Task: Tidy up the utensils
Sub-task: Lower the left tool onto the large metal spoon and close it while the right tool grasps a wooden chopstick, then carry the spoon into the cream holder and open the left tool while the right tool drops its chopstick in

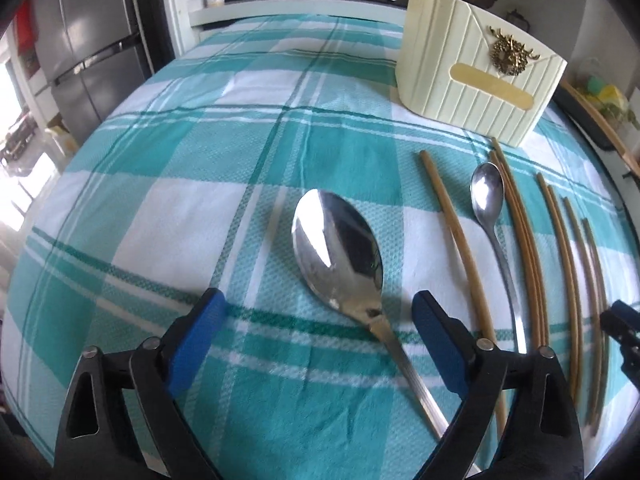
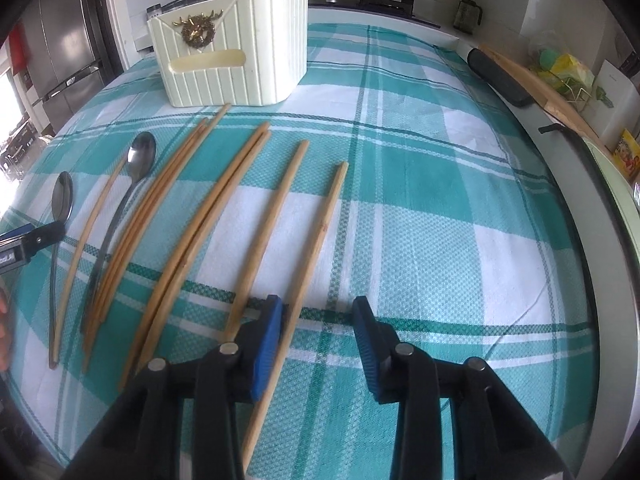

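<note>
Polished steel spoon [image 1: 340,248] on woven checked cloth [image 1: 200,160].

Both wrist cameras look steeply down, close, sharing the checked cloth [image 1: 248,152].

Two steel spoons [image 1: 340,248] are lying bowl-up, handles toward six o'clock. Bamboo chopsticks [image 2: 244,200] are lying alongside, roughly parallel. A cream ribbed holder [image 2: 232,48] is standing upright at twelve o'clock.
</note>
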